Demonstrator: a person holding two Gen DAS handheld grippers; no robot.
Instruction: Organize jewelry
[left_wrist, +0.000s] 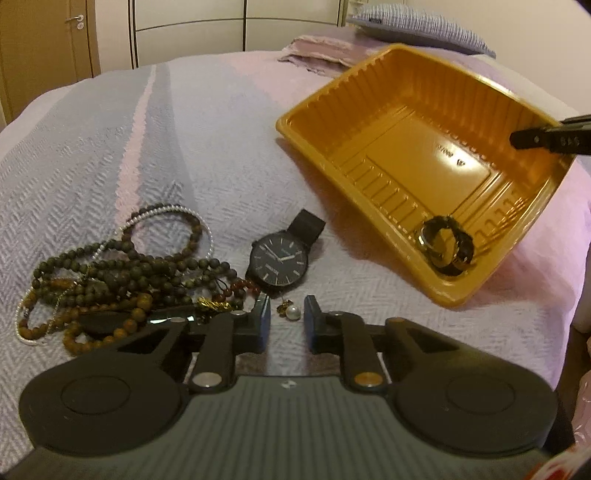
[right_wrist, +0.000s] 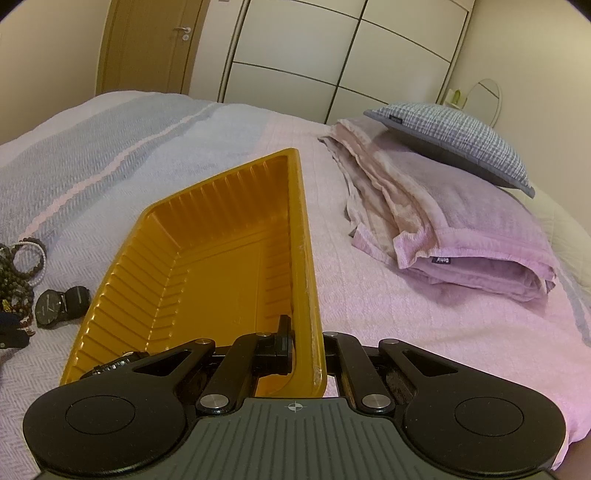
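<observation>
Jewelry sorting barely begun: one watch (left_wrist: 447, 247) lies in the tilted yellow tray (left_wrist: 332, 107).
Right gripper (right_wrist: 308, 347) pinches the tray's rim; left gripper (left_wrist: 287, 314), narrow and empty, straddles a pearl earring (left_wrist: 290, 311). Black watch (left_wrist: 279, 264) and bead bracelets (left_wrist: 110, 273) remain on the bedspread (left_wrist: 147, 147).

Bed (right_wrist: 369, 295) under a pale herringbone cover. At far right, folded pink blanket (right_wrist: 461, 229), grey checked cushion (right_wrist: 454, 140) resting atop it. Beyond: white wardrobe doors (right_wrist: 332, 55), wooden door (right_wrist: 147, 44) at far left.
</observation>
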